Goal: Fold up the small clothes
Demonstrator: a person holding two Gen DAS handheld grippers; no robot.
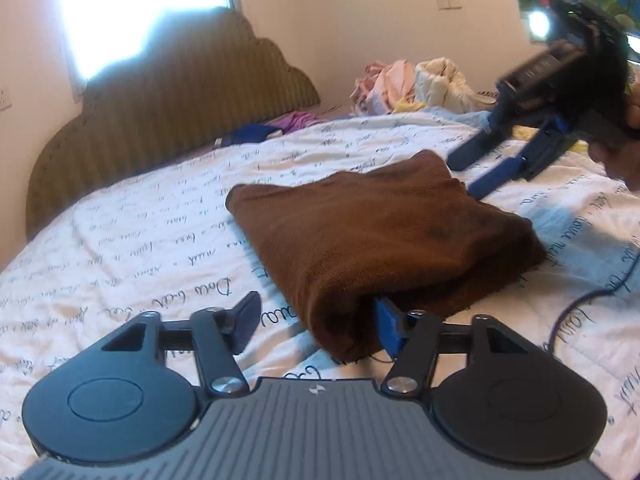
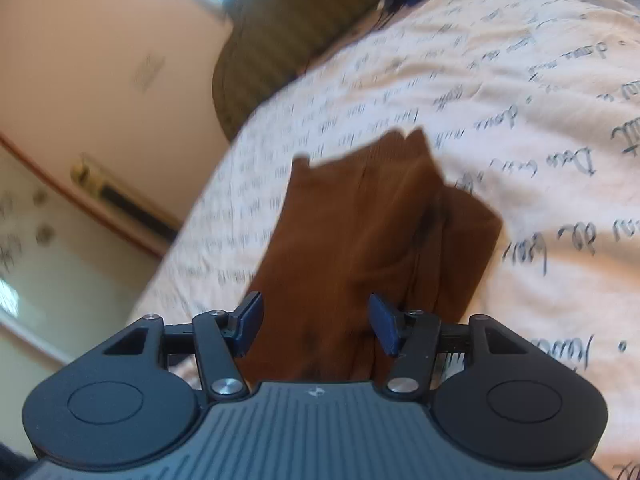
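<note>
The left tongs (image 1: 316, 322) stand wide open at the near corner of the folded brown fleece garment (image 1: 384, 236), which lies on the white quilted bedspread with cursive script (image 1: 140, 240). One blue pad seems tucked under the corner fold and nothing is gripped. The garment's long axis runs away toward the right tongs (image 1: 486, 168), open-jawed, empty, at its far end. I judge the left nearer. The script is mostly illegible; "Doux" perhaps. No brand shows.
</note>
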